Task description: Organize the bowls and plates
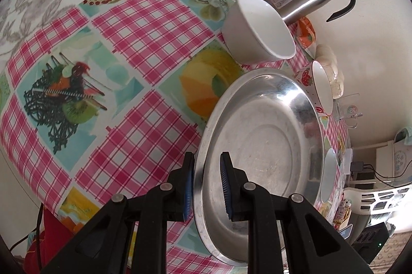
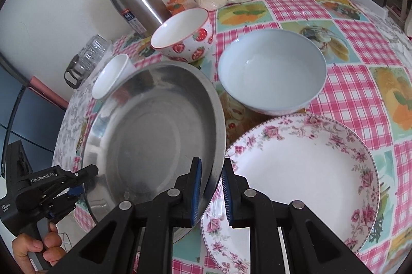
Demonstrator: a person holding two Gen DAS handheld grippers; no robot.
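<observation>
Left tool [image 2: 74, 190] clamped on left rim of steel plate [image 2: 154, 135], hand [image 2: 38, 252] on its handle. Plate held tilted above counter [image 2: 360, 37], between both tools. Small white bowl [image 2: 110, 77] just behind plate's far edge, strawberry bowl [image 2: 182, 35] beyond it, steel flask [image 2: 134, 1] at wall. Right tool [image 2: 211, 193] pinching plate's right rim. Pale blue bowl [image 2: 273, 70] right of plate, on counter. Floral plate [image 2: 303, 171] nearest, its left edge under steel rim.
</observation>
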